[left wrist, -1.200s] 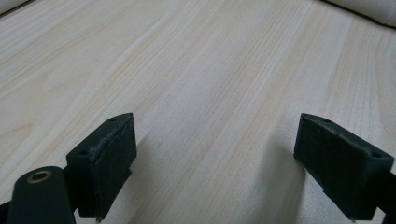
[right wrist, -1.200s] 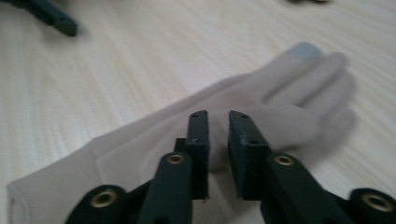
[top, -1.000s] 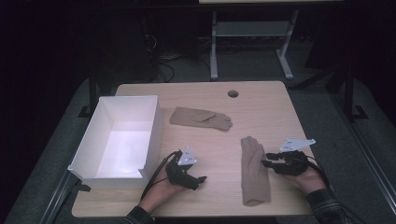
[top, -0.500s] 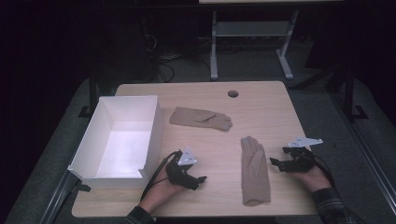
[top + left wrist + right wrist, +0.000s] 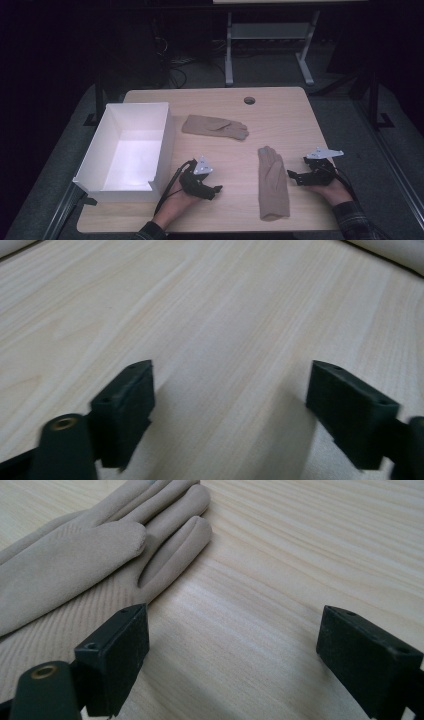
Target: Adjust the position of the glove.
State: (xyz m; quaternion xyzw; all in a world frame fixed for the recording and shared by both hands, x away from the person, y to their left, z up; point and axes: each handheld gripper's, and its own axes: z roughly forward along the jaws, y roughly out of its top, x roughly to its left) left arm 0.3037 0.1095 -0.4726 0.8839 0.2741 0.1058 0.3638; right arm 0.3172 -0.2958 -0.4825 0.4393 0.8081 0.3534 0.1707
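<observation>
Two beige gloves lie flat on the wooden table (image 5: 300, 125). One glove (image 5: 272, 182) (image 5: 75, 555) lies lengthwise at the front right, fingers pointing away. The other glove (image 5: 214, 126) lies crosswise near the middle. My right gripper (image 5: 292, 175) (image 5: 235, 620) rests just right of the near glove, open; its jaws have just been opening, with bare wood between them and the glove beside the left jaw. Left of that glove sits my left gripper (image 5: 216, 190) (image 5: 230, 375), open over bare wood; its jaws have just been closing a little, with nothing between them.
A white open box (image 5: 115, 195) stands at the table's left side, close to my left hand. A round cable hole (image 5: 249, 100) sits near the far edge. Beyond the table are a dark floor and a metal frame (image 5: 265, 32).
My right gripper has drawn back slightly to the right from the near glove's edge and its jaws have spread apart. The left hand has stayed in place.
</observation>
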